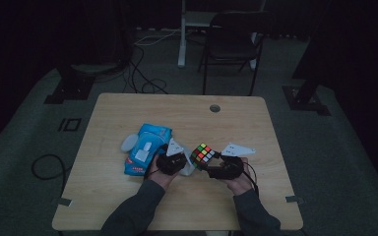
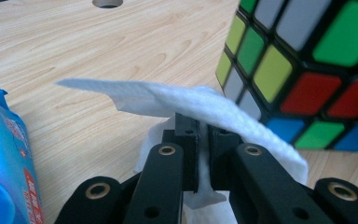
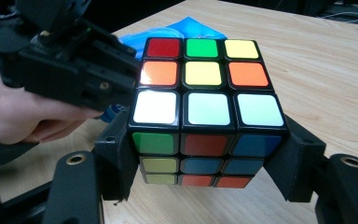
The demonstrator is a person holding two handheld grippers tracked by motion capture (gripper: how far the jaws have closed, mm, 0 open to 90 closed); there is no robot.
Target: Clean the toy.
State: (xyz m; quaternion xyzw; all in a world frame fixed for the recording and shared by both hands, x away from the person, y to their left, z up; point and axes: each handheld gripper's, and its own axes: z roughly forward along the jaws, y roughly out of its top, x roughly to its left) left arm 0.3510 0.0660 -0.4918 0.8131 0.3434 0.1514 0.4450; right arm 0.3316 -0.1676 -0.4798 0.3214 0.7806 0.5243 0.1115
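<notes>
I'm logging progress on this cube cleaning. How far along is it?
Done: a white wipe is out of the blue pack, pinched in the left tool. In hand: the right tool clamps the Rubik's cube. Left: wiping it; the wipe sits beside the cube.

Both forearms wore dark grey-green sleeves. The left gripper [image 1: 177,158] and right gripper [image 1: 215,166] were black, brass-ringed at the screw holes, each topped with a pale three-cornered plate.
</notes>
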